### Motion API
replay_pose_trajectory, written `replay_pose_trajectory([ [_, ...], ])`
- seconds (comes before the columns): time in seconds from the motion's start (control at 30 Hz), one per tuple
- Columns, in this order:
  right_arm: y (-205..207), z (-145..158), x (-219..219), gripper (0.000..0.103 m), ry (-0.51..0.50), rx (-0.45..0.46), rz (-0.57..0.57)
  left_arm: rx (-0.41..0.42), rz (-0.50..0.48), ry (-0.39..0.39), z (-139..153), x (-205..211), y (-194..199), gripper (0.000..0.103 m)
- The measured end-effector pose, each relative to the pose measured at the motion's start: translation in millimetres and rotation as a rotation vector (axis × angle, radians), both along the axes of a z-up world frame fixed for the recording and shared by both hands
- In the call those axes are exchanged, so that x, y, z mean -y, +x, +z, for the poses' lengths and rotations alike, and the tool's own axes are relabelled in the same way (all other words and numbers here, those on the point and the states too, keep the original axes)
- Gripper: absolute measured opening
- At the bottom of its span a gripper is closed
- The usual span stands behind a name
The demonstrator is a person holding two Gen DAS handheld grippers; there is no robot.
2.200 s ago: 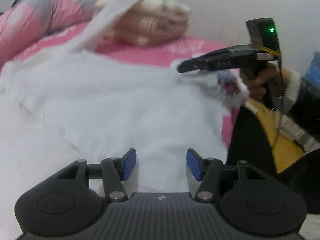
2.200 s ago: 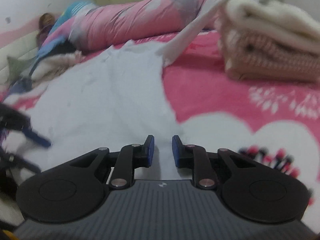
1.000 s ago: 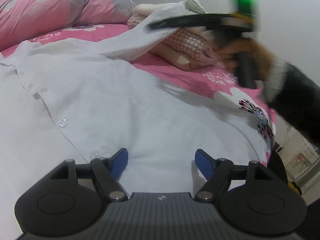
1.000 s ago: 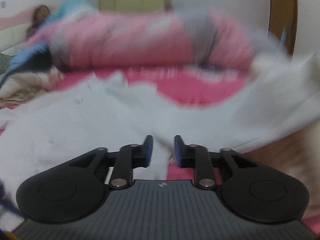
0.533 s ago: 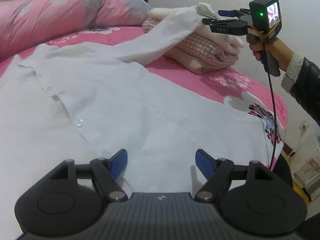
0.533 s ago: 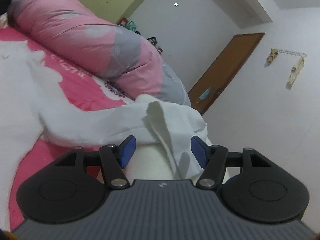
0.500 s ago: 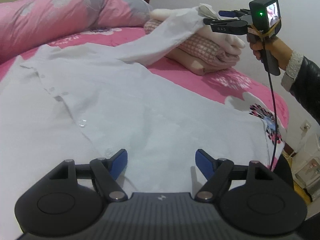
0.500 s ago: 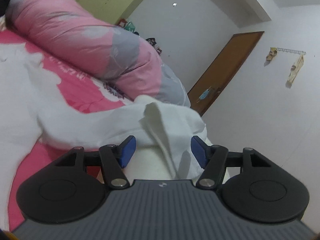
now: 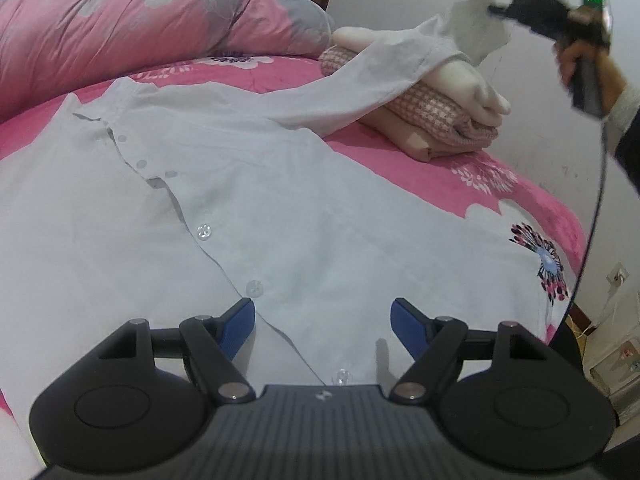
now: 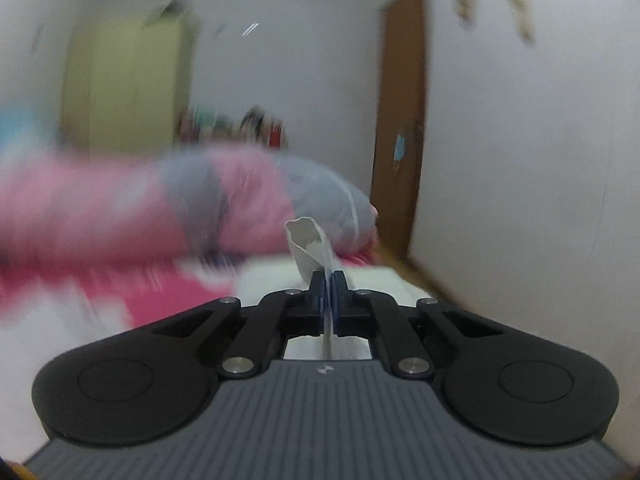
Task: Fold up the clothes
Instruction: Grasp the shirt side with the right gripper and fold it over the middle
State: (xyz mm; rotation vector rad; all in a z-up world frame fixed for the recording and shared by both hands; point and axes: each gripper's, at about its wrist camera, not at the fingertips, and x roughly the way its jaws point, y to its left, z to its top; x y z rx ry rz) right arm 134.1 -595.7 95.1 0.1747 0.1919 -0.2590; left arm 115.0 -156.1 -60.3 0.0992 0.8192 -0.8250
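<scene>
A white button-up shirt point(image 9: 248, 208) lies spread flat on the pink bed, buttons up. Its right sleeve point(image 9: 372, 80) stretches up over a stack of folded clothes. My left gripper point(image 9: 322, 320) is open and empty, low over the shirt's lower front. My right gripper point(image 10: 328, 288) is shut on the sleeve cuff point(image 10: 310, 248) and holds it in the air. It shows at the top right of the left wrist view point(image 9: 496, 10), with the cuff point(image 9: 476, 24) hanging from it. The right wrist view is blurred.
A stack of folded clothes point(image 9: 432, 116) sits on the bed under the lifted sleeve. A rolled pink and grey quilt point(image 9: 140, 32) lies along the far side. The bed's right edge point(image 9: 568, 232) drops off near a wall. A brown door point(image 10: 400, 128) stands behind.
My right gripper has shut on the sleeve cuff and lifted it up and to the right off the folded stack. My left gripper has stayed open over the shirt.
</scene>
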Motion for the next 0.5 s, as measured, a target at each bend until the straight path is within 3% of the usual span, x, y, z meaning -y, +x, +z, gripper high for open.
replay_pose_trajectory([
  [0.13,-10.7,46.2,32.5,0.000,0.242,0.081,0.072,-0.020,-0.006,-0.019,-3.7,-2.6,1.8,0.076],
  [0.23,-9.1,75.9,34.0,0.000,0.310,0.081,0.111,-0.041,-0.003,-0.038,-8.3,-4.6,5.0,0.076],
  [0.5,16.5,123.9,-64.5,0.000,0.183,0.034,0.283,-0.078,0.032,-0.101,-12.3,-20.9,10.4,0.076],
])
